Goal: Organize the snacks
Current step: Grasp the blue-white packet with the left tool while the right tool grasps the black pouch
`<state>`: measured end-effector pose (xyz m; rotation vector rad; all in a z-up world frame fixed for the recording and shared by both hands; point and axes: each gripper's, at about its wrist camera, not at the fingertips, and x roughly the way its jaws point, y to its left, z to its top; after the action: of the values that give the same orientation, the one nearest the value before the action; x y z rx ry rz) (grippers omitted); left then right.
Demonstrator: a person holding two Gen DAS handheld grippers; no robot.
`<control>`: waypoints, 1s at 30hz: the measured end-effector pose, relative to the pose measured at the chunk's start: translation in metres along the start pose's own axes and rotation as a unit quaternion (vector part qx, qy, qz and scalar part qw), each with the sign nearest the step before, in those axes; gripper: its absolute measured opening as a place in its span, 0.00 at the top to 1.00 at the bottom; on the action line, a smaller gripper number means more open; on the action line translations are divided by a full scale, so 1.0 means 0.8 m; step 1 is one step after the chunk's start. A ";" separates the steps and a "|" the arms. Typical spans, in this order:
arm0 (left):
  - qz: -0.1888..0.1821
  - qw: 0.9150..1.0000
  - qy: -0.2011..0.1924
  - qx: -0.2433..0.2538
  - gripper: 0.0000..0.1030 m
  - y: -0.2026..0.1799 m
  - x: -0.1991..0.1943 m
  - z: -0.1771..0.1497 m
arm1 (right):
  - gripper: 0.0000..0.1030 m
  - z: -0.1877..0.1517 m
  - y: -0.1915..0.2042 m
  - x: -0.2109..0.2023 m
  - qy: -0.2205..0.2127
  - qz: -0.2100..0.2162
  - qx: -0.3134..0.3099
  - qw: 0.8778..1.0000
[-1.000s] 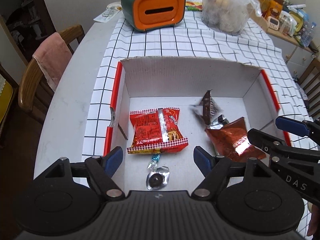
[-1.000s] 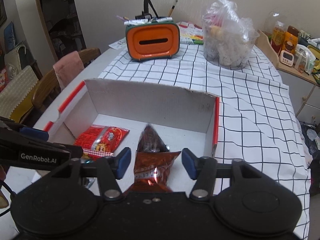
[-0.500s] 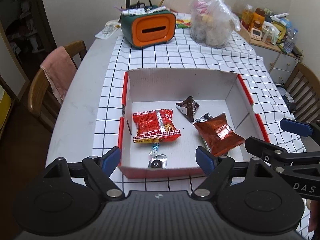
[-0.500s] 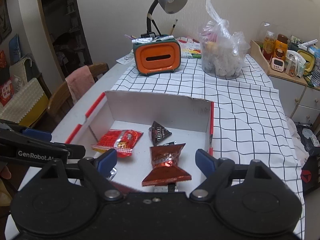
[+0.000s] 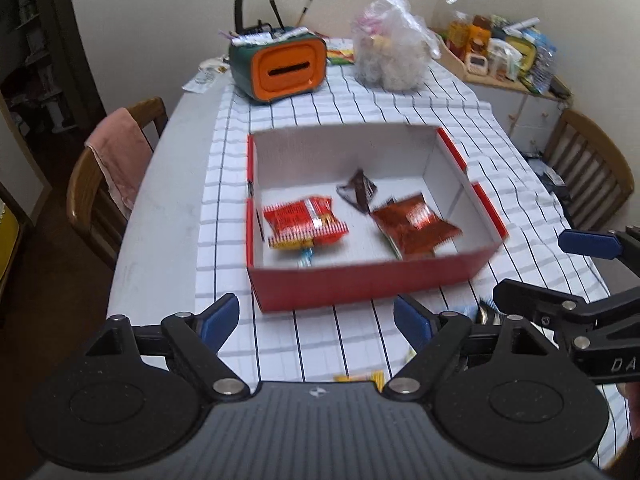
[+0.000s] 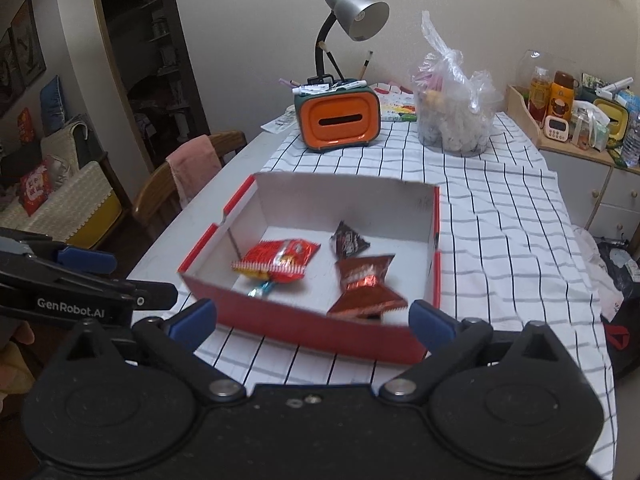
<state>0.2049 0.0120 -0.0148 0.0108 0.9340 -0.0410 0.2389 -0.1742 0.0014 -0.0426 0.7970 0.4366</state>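
A red cardboard box (image 5: 360,284) with a white inside stands on the checked cloth. In it lie a red snack packet (image 5: 304,224), a dark triangular packet (image 5: 358,192), a brown-red packet (image 5: 414,226) and a small blue-wrapped candy (image 5: 306,258). My left gripper (image 5: 316,318) hangs open in front of the box's near wall, with nothing between its fingers. My right gripper (image 6: 313,320) is beside it on the right; its jaws are opening wide and hold nothing. Loose wrappers (image 5: 360,378) lie on the cloth under the grippers.
At the table's far end stand an orange and green pen holder (image 5: 286,70), a desk lamp (image 6: 352,12) and a full plastic bag (image 5: 390,60). A chair with a pink towel (image 5: 116,160) is on the left, another chair (image 5: 592,172) on the right, a cluttered shelf (image 6: 576,116) behind.
Both grippers have drawn back and up from inside the box to in front of it. The right jaws have spread wide; the brown-red packet that was between them now lies in the box.
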 end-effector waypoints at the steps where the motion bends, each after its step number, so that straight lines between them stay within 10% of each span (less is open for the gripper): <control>1: -0.002 1.000 0.004 0.000 0.17 0.000 -0.002 -0.007 | 0.00 -0.006 0.000 -0.002 0.002 0.001 0.003 1.000; 16: 0.005 0.990 0.128 -0.062 0.15 0.005 0.047 -0.108 | 0.00 -0.120 -0.003 0.003 0.065 -0.017 0.015 0.998; 30: 0.003 0.940 0.241 -0.241 0.15 0.027 0.109 -0.145 | 0.13 -0.165 -0.022 0.047 0.121 -0.038 -0.012 0.992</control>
<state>0.1647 0.0338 -0.1540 -0.4487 1.4157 0.2069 0.1787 -0.2031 -0.1201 -0.1494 1.0254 0.3724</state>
